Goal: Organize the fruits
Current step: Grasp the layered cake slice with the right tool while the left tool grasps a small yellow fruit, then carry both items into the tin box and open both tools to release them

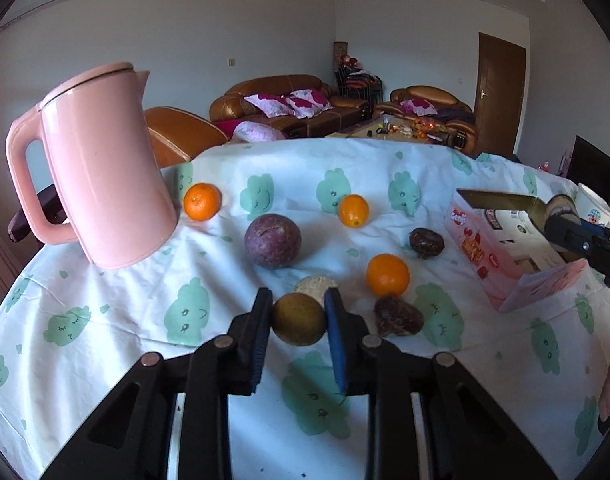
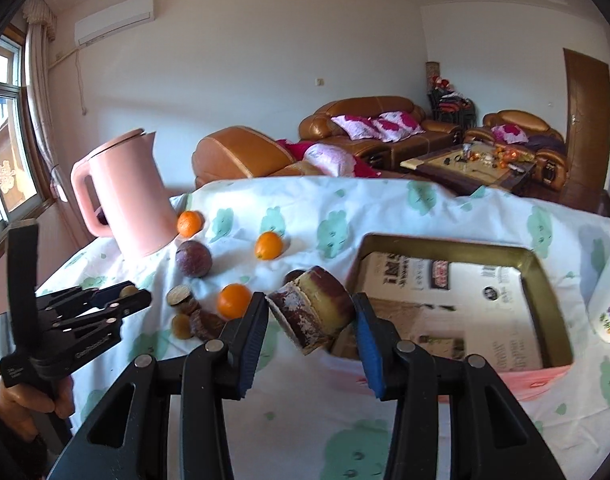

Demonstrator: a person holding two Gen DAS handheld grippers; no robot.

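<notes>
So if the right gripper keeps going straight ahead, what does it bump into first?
Probably the open box. The right gripper, shut on a brown chunk, points at its near rim, though depth is hard to judge.

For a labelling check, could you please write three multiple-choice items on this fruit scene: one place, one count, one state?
1. Where does the pink lidded plastic kettle stand?
A. at the table's far left
B. inside the box
C. on the sofa

2. How many round orange citrus fruits lie on the cloth?
A. one
B. three
C. five

3. What does the left tool hold?
A. nothing
B. an orange
C. a round olive-brown fruit

Answers:
1 A: kettle stands left of all fruit.
2 B: three.
3 C: left tool grips the olive-brown fruit.
</notes>
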